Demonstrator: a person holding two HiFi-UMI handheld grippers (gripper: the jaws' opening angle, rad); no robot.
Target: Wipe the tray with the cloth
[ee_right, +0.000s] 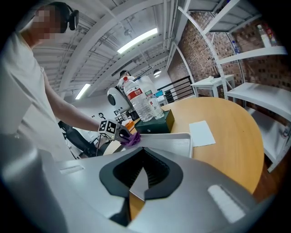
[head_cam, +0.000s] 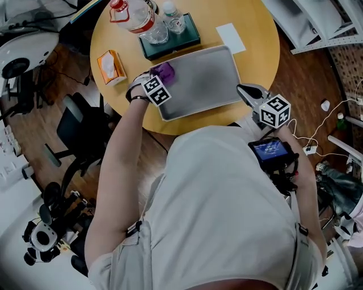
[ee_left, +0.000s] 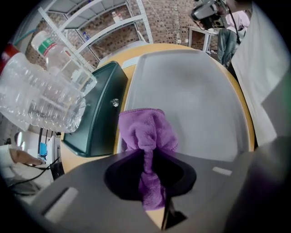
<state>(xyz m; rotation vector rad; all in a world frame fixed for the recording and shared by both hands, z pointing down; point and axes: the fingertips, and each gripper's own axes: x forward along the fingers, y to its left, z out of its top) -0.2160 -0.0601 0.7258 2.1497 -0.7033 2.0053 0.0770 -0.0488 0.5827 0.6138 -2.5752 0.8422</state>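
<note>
Purple microfibre cloth (ee_left: pixel 148 129) hangs bunched in the left tongs (ee_left: pixel 148 159), which are closed on a pinched fold of it while the loose end rests on the metal tray (ee_left: pixel 195 100) at its far left corner, right beside the rim. These tongs point steeply down. On the tray's opposite side, the right tongs (head_cam: pixel 247 92) reach in at a shallow angle and are closed on the tray's rim close to its near right corner; the right gripper view shows a wedge of the grey metal between the ribbed pads. The tray lies flat in the middle of a round wooden worktop (head_cam: pixel 258 56), and apart from the cloth its surface is bare. Just beyond the tray's far edge stands a dark green box (head_cam: pixel 190 35) that carries a large clear plastic bottle (head_cam: pixel 139 17) with a red and white label and a smaller bottle (head_cam: pixel 173 18) next to it. An orange tissue pack (head_cam: pixel 110 67) lies near the worktop's left edge, close to the person's left hand. A white sheet of paper (head_cam: pixel 231 38) lies beyond the tray's far right corner, just beside the green box
</note>
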